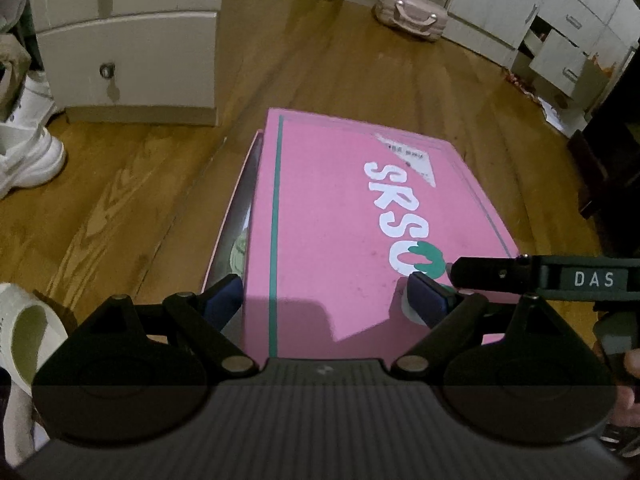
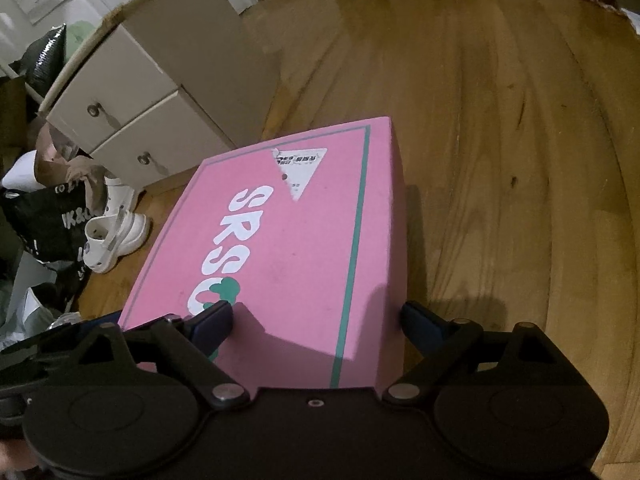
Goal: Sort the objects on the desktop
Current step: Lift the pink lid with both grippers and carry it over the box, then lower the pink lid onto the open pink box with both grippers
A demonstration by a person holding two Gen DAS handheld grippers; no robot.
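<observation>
Blue pads of my left fingers stood wide apart at the near end of the pink box, one beside its left edge, one over the lid near the green mark. They gripped nothing. That box sat on the wood floor, its lid shifted so a dark gap showed along the left side. My right gripper's arm reached in from the right, over the lid's near corner. White drawers stood behind, white shoes to the left.

From the right wrist, my right fingers were spread open too, the left pad over the lid, the right pad off the box's right side, holding nothing. Drawers and a shoe lay left of the box.
</observation>
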